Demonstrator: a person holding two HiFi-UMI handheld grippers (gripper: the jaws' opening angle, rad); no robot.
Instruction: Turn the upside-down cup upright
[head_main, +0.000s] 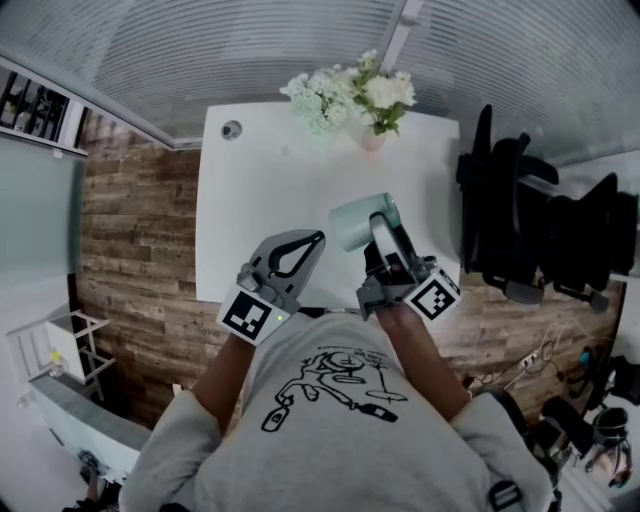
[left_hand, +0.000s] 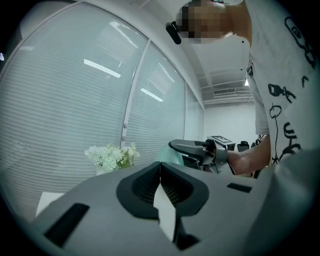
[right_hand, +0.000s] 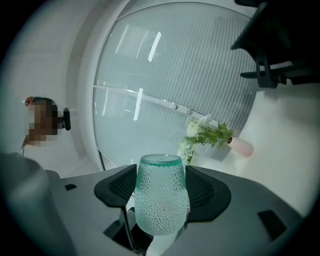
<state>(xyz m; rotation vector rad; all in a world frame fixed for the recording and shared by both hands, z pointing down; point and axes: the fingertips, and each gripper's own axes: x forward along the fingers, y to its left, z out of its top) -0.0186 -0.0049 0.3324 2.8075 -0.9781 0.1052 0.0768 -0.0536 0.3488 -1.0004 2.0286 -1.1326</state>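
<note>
The head view looks steeply down from above the person's shoulders onto the white table (head_main: 255, 190), with the left claw (head_main: 318, 238) and right claw (head_main: 376, 216) close beneath it. The left gripper view sits just behind the left claw (left_hand: 160, 167) and looks almost level along it, with the flowers (left_hand: 111, 156) ahead of its tip and the right claw (left_hand: 181, 149) to its right. The right gripper view sits just behind the right claw (right_hand: 161, 186), rolled sideways so the room tilts, with the cup (right_hand: 160, 205) very near the lens. All three share the flowers (head_main: 350, 95) (right_hand: 202, 132) and the blinds (head_main: 300, 40) (left_hand: 75, 100) (right_hand: 175, 75) beyond them.
</note>
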